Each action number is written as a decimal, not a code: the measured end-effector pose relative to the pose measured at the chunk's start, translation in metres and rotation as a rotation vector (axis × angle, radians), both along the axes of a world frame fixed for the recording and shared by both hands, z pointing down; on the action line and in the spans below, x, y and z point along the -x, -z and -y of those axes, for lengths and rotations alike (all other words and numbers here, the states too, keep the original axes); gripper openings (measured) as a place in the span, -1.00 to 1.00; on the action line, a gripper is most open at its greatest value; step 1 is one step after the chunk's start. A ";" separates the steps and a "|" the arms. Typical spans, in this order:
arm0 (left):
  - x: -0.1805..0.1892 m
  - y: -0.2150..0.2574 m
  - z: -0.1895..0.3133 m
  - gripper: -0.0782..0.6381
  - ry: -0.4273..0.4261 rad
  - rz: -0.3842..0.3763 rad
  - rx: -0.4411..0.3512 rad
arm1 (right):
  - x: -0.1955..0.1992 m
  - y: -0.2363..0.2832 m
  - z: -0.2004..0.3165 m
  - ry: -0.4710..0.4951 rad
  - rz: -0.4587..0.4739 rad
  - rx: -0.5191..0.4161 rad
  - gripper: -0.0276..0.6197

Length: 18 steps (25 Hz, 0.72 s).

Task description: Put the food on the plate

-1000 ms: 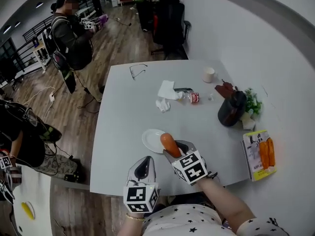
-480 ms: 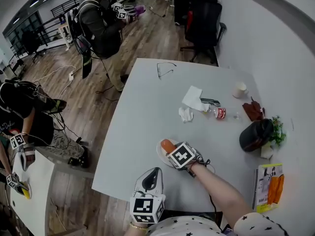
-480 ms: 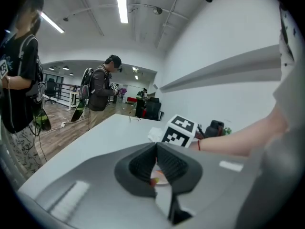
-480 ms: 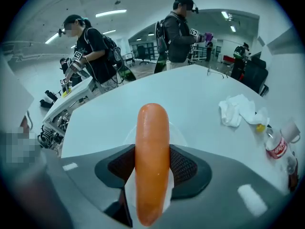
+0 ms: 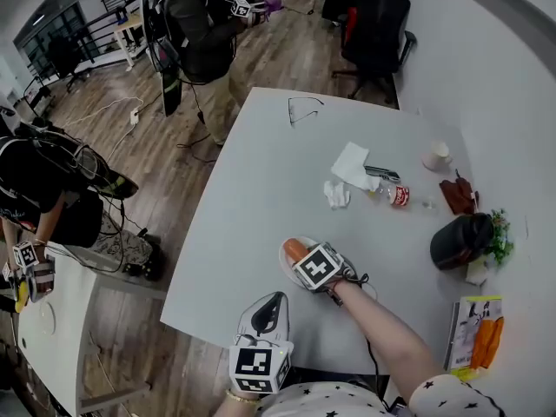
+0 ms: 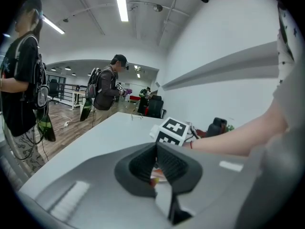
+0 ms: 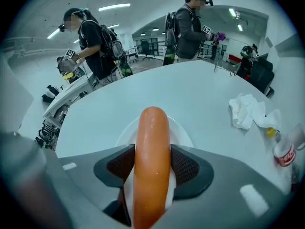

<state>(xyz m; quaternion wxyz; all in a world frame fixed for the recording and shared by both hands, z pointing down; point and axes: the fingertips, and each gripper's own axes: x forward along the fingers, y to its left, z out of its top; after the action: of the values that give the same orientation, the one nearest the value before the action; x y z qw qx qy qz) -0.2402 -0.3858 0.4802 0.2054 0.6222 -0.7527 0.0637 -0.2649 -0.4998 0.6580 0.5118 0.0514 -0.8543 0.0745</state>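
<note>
An orange sausage [image 7: 151,161] lies lengthwise between the pads of my right gripper [image 7: 151,171], which is shut on it. The sausage hangs just over a small white plate [image 7: 185,130] on the grey table. In the head view the sausage [image 5: 294,249] pokes out beyond the right gripper [image 5: 302,260] above the plate [image 5: 284,259], near the table's front. My left gripper [image 5: 268,303] hovers at the table's front edge, jaws together and holding nothing; in the left gripper view its pads [image 6: 155,163] meet, with the right gripper's marker cube beyond them.
Crumpled tissues [image 5: 347,170], a small bottle [image 5: 395,196], a cup [image 5: 437,155], a black pot [image 5: 459,240] by a plant and a booklet [image 5: 476,335] lie to the right. Eyeglasses [image 5: 304,109] rest at the far edge. People stand beyond the table's left side.
My right gripper has carried the sausage down and forward, from tilted up above the plate to low over it. The head view has swung, and the left gripper keeps its place.
</note>
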 end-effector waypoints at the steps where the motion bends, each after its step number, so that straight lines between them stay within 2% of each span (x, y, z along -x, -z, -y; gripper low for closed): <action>1: 0.000 -0.001 -0.001 -0.76 -0.001 0.000 0.002 | -0.002 0.002 -0.002 -0.017 0.022 0.003 -0.14; 2: -0.001 -0.001 -0.001 -0.76 -0.002 -0.002 0.002 | -0.003 0.007 -0.003 -0.048 0.057 0.005 -0.01; 5: -0.001 0.003 -0.005 -0.76 -0.004 -0.004 -0.012 | -0.009 0.042 -0.003 -0.177 0.243 -0.002 0.00; 7: -0.003 0.008 -0.007 -0.76 -0.009 0.000 -0.026 | -0.016 0.078 -0.012 -0.262 0.406 0.038 -0.03; 9: -0.004 0.013 -0.011 -0.76 -0.017 0.004 -0.042 | -0.026 0.119 -0.028 -0.346 0.591 0.111 -0.23; 12: -0.010 0.022 -0.020 -0.76 -0.035 0.008 -0.067 | -0.053 0.174 -0.058 -0.473 0.816 0.174 -0.75; 13: -0.013 0.025 -0.025 -0.76 -0.043 0.008 -0.076 | -0.063 0.185 -0.070 -0.503 0.850 0.161 -0.91; 15: -0.020 0.031 -0.039 -0.76 -0.061 0.008 -0.091 | -0.081 0.198 -0.098 -0.527 0.866 0.093 -0.91; 18: -0.028 0.036 -0.068 -0.76 -0.081 0.011 -0.097 | -0.094 0.206 -0.144 -0.500 0.852 0.006 -0.91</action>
<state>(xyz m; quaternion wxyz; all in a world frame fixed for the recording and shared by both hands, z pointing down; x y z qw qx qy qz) -0.2119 -0.3177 0.4444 0.1683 0.6610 -0.7302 0.0388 -0.1712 -0.3559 0.4520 0.0835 0.2182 -0.9489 0.2120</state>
